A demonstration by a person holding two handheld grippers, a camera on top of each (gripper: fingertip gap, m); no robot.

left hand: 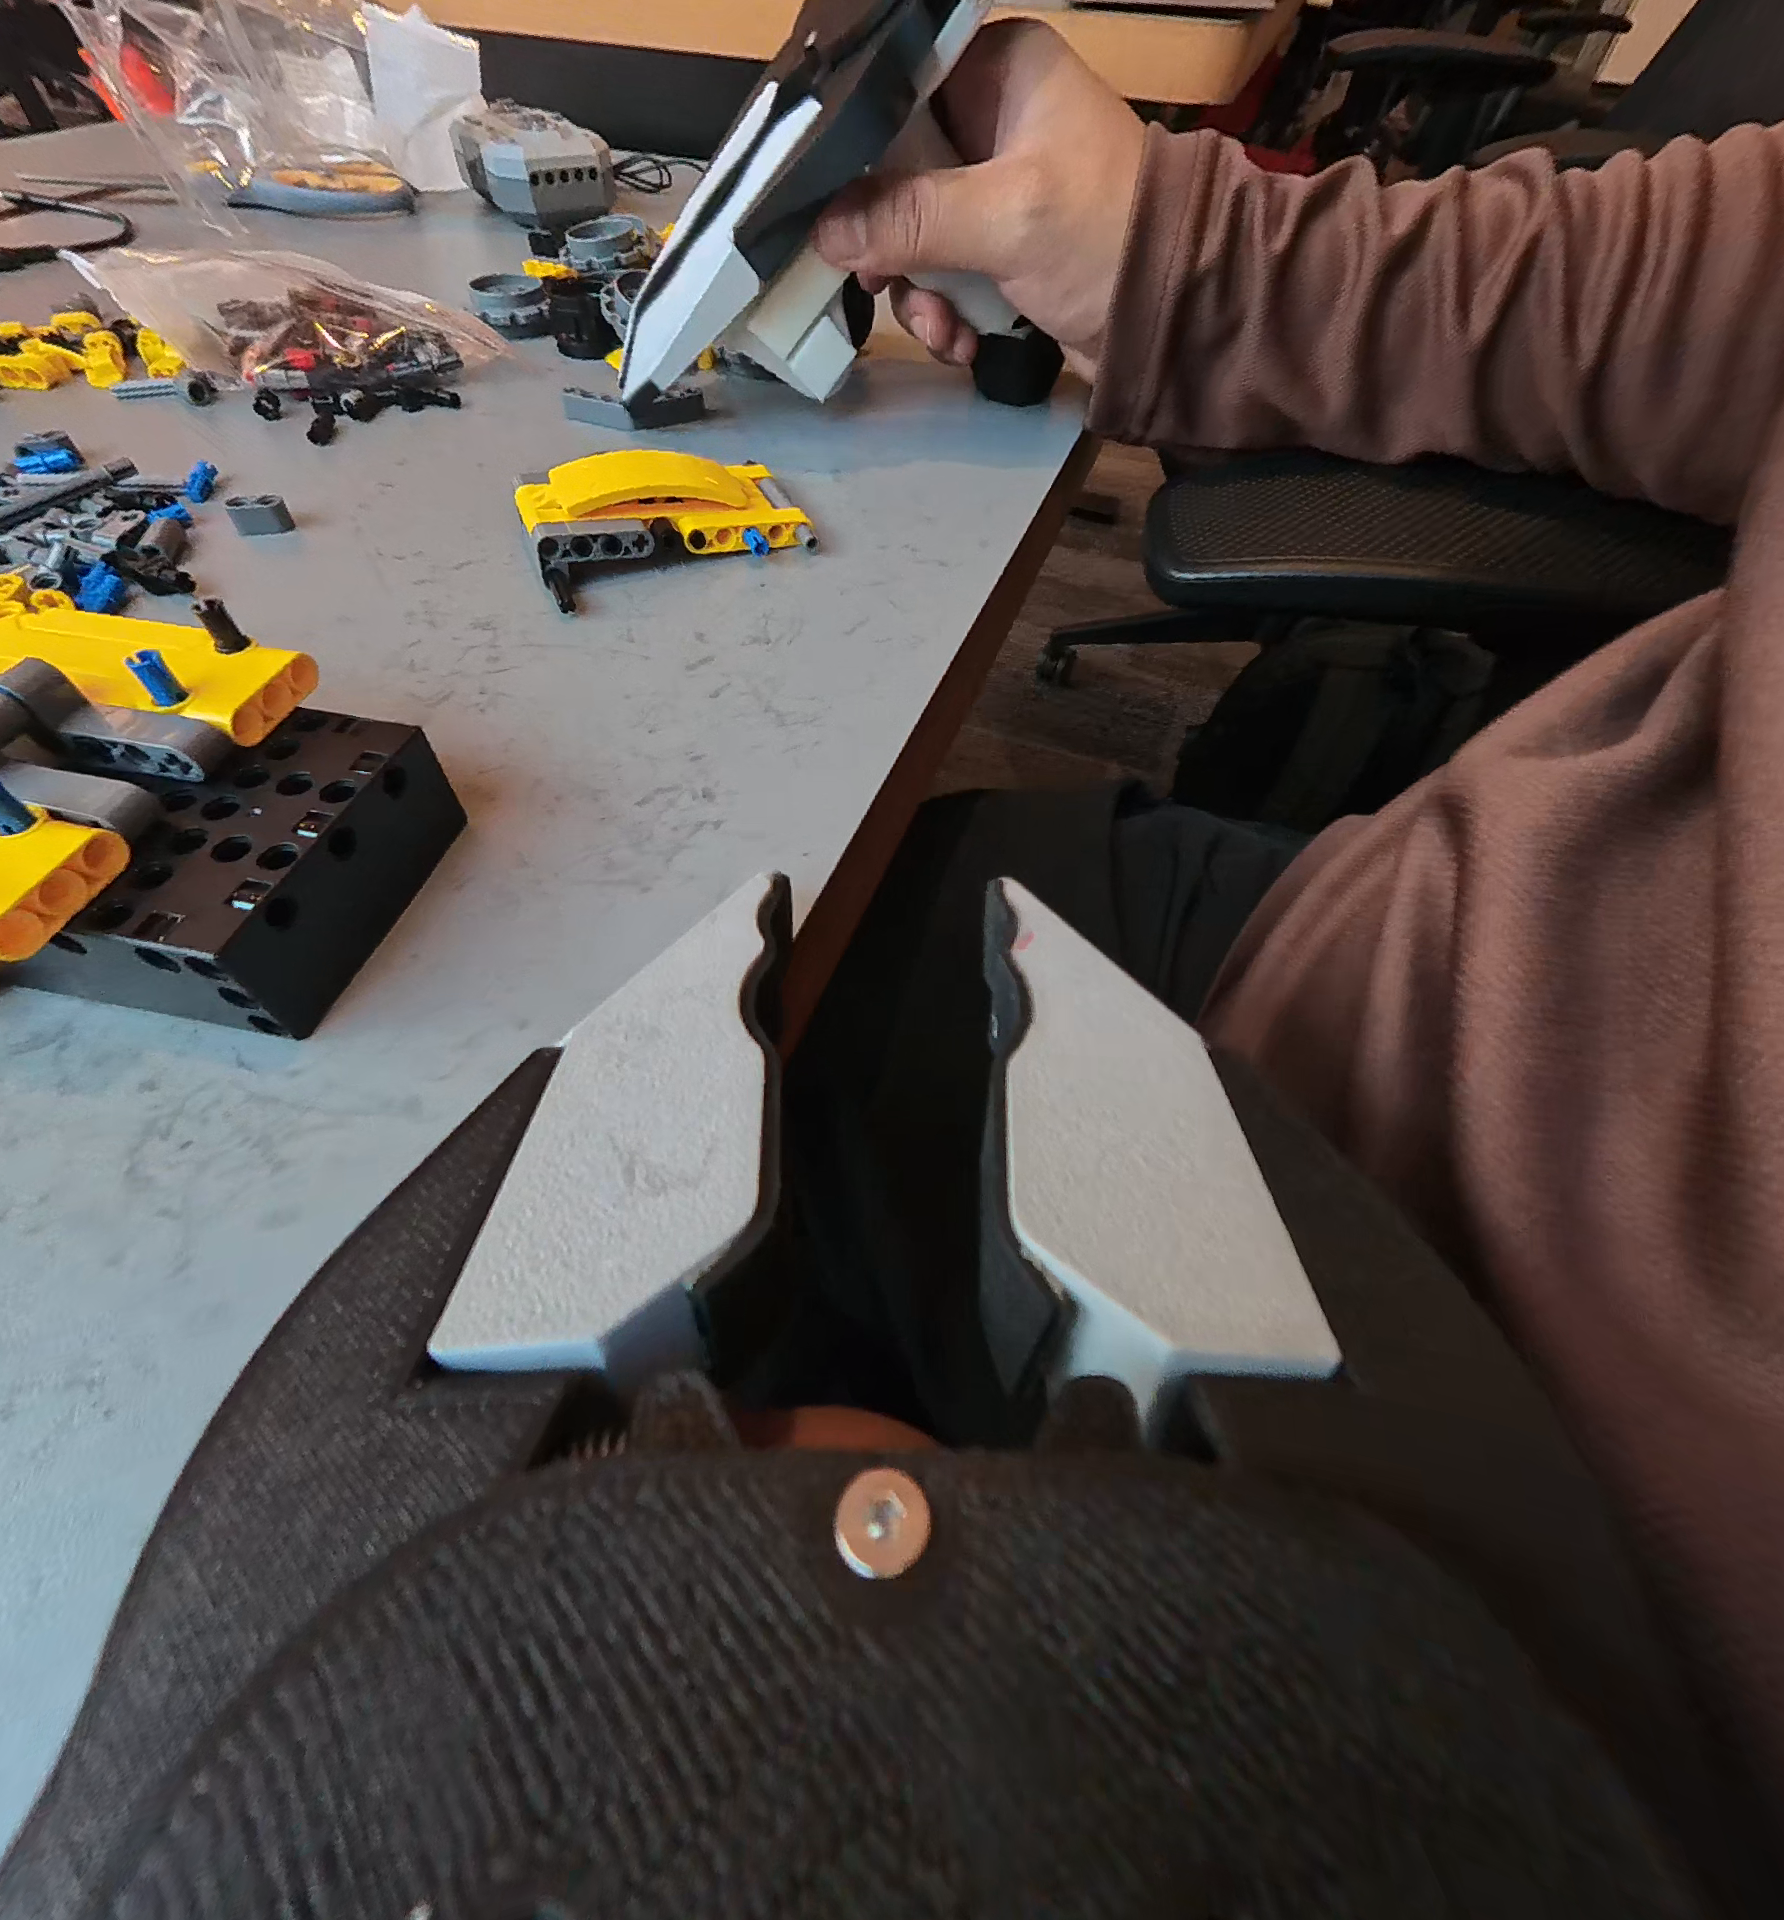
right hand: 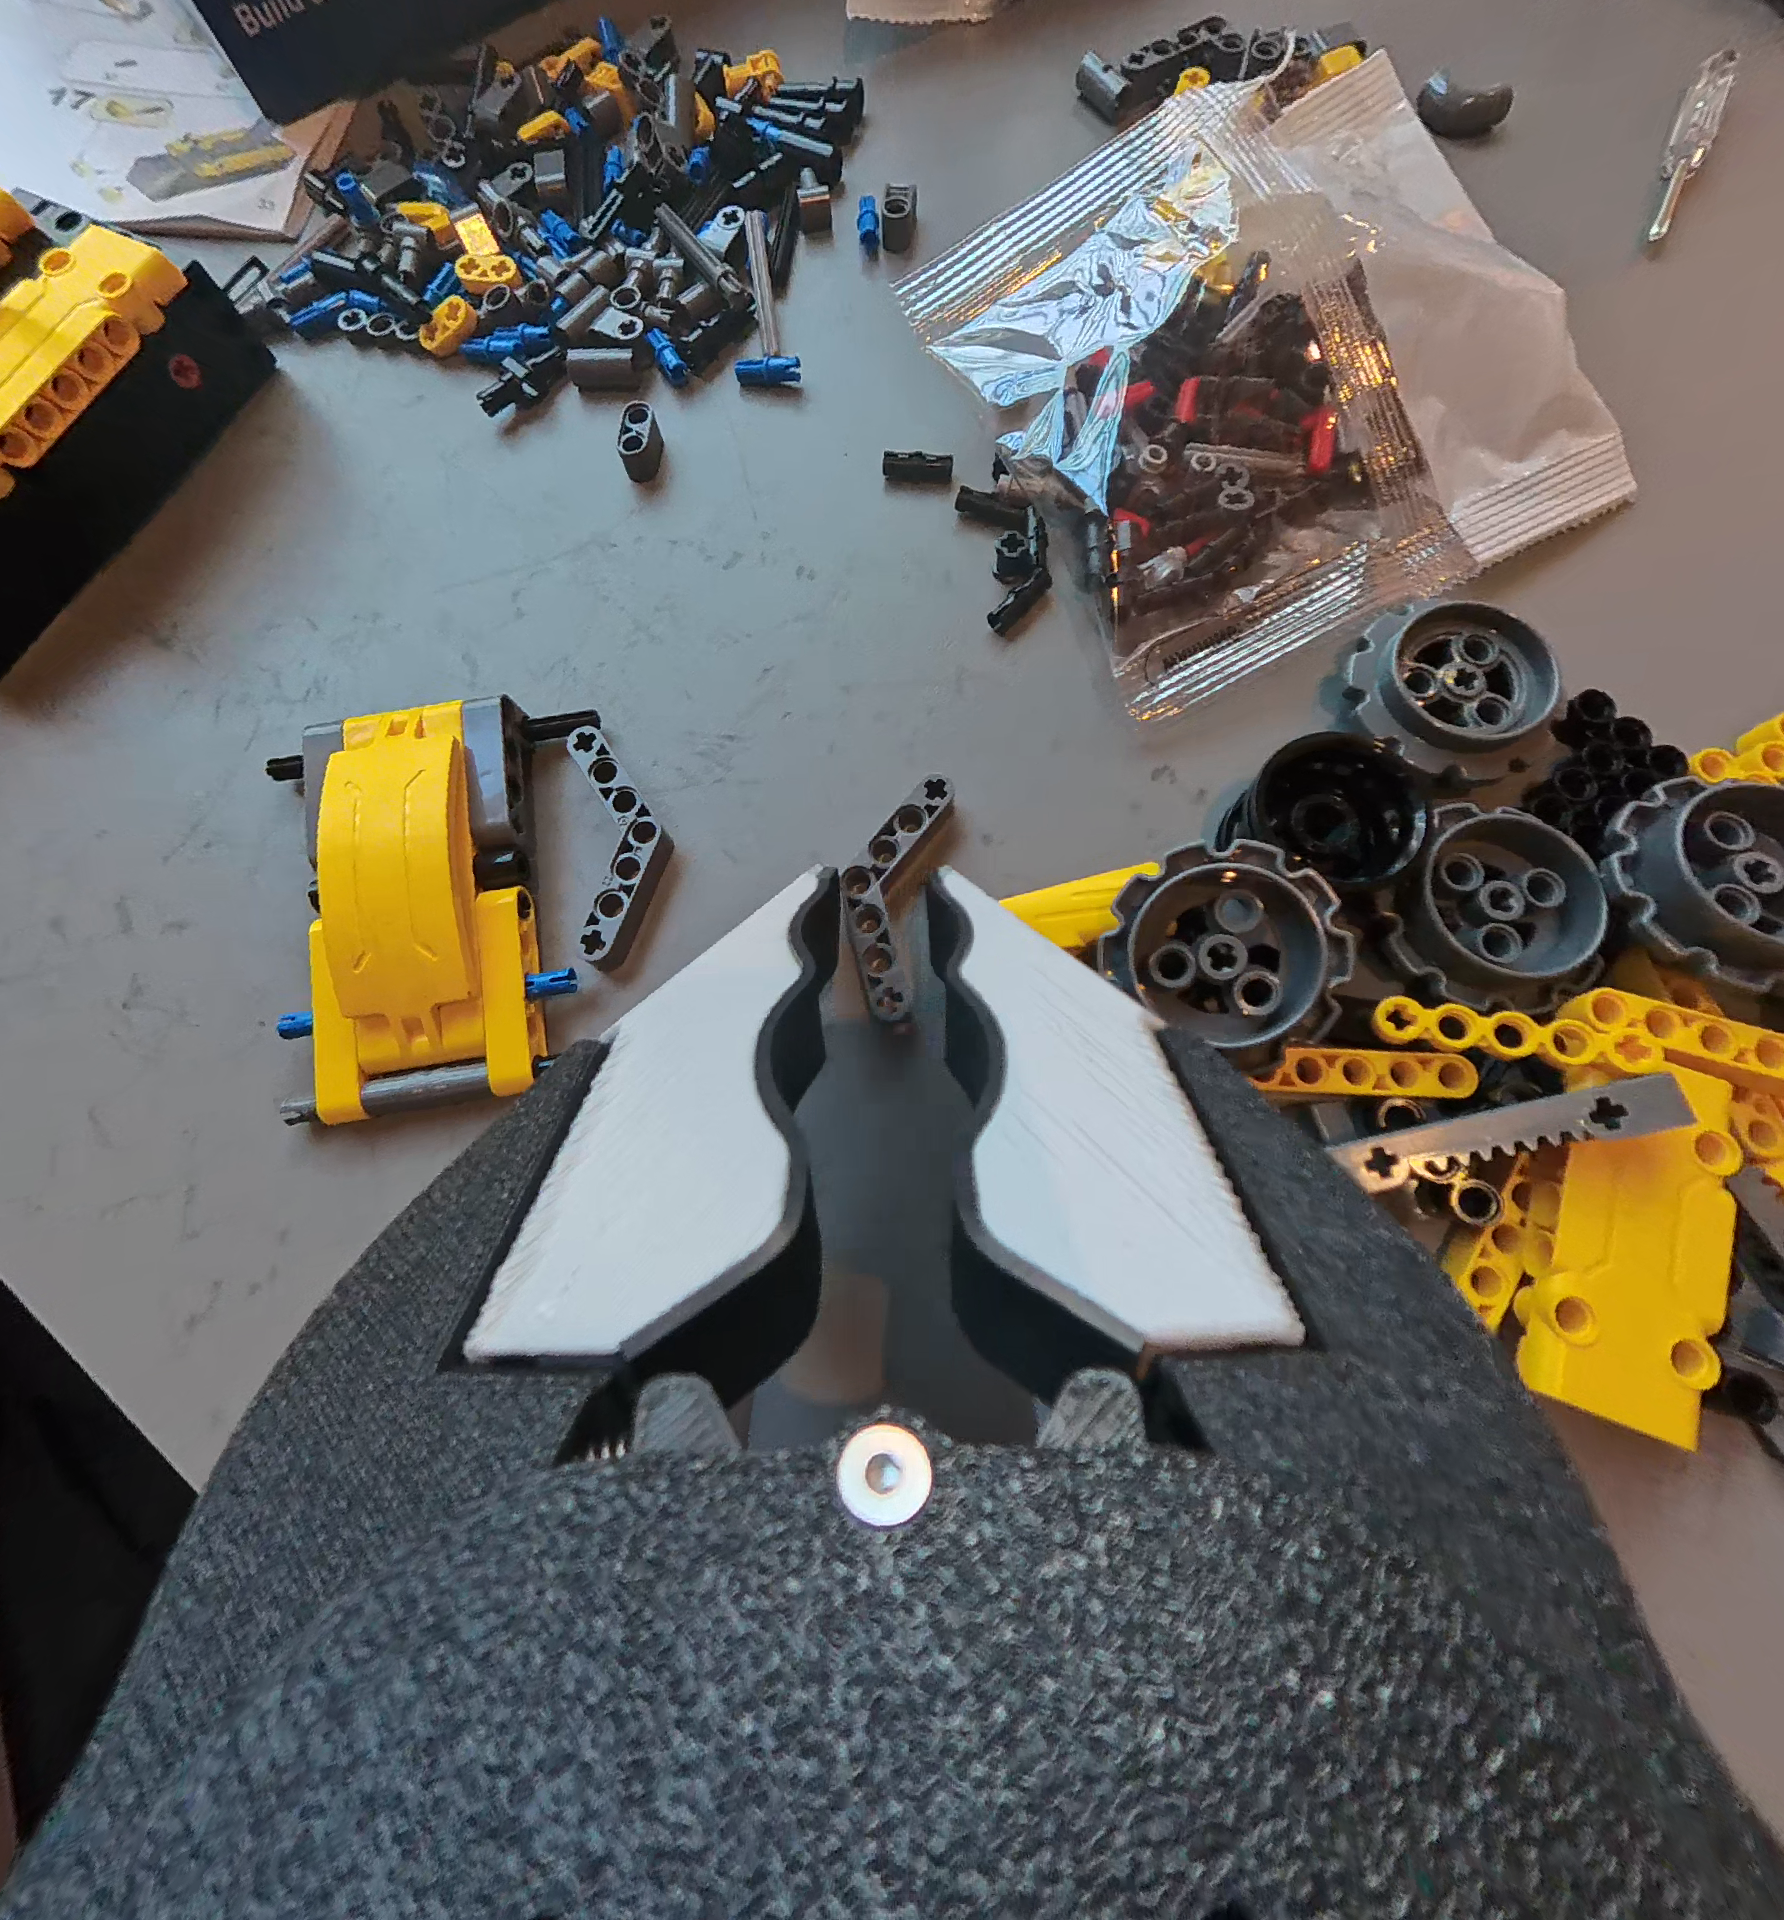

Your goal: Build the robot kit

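Right wrist view showed your right tool [right hand: 883, 883] angled down at the desk [right hand: 763, 603], its fingers a little apart with a dark grey bent beam [right hand: 888, 904] between the tips. Whether the pads actually pressed on that beam I could not tell; the beam looked to be resting on the desk. Take the small yellow assembly [right hand: 420, 914] as your landmark. The beam lay just to its right, and a second grey bent beam [right hand: 618, 852] was attached at the assembly's right side. Farther right of the assembly sat a heap of grey wheel hubs [right hand: 1231, 945] and yellow beams [right hand: 1594, 1039]. Beyond and to the right of the assembly lay a clear plastic bag [right hand: 1262, 416] of black and red pins. Straight beyond it was a loose pile of small blue, grey and black parts [right hand: 576, 218]. To its far left stood a larger yellow build on a black block [right hand: 67, 353], with an instruction booklet [right hand: 140, 135] behind that.

In the left wrist view, your left tool [left hand: 888, 935] hung at the near edge of the desk [left hand: 555, 1039], its fingers parted and holding nothing, with your dark trousers visible between them. The yellow assembly [left hand: 659, 509] lay well ahead of it on the desk. Beyond the assembly, your right hand [left hand: 992, 197] gripped the right tool [left hand: 649, 390], whose tip touched down at the grey beam [left hand: 633, 405]. The black block [left hand: 275, 883] sat left of the assembly, nearer the left tool.
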